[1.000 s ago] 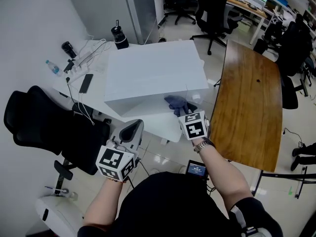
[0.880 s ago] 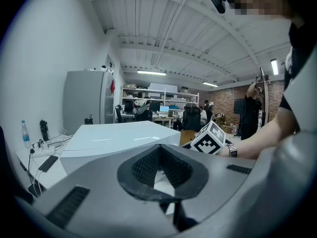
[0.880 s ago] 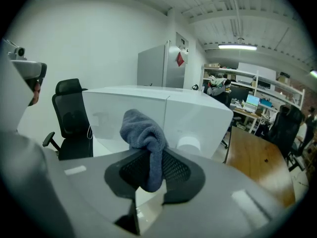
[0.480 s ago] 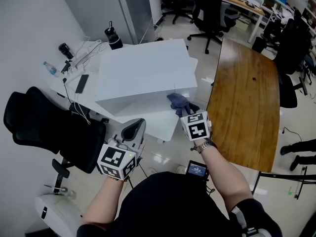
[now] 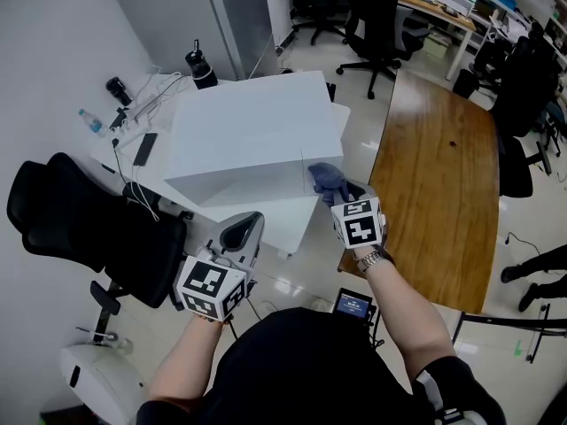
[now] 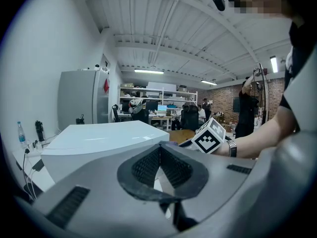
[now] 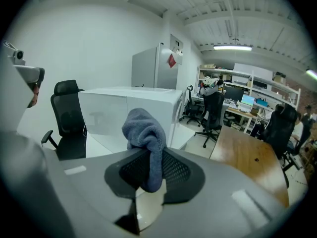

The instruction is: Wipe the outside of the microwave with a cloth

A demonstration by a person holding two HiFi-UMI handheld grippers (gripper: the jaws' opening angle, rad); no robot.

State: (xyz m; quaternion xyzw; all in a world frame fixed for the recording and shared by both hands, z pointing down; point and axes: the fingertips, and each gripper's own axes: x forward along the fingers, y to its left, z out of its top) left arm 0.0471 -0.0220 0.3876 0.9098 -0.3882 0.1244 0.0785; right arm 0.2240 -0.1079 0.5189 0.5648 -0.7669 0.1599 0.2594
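My right tool (image 7: 148, 175) is pinching a bunched blue-grey towelling cloth (image 7: 144, 130), and its own view is showing that plainly. The head view is placing the cloth beside the near right corner of the boxy white microwave (image 5: 252, 131) on the white table (image 5: 297, 228). Whether they are touching, I cannot tell. My left tool (image 6: 159, 165) is hanging pressed together, holding nothing.

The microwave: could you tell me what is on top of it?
Nothing; the microwave has a bare, fully visible top. The cloth, clamped in the right gripper, is by its front corner, not on top.
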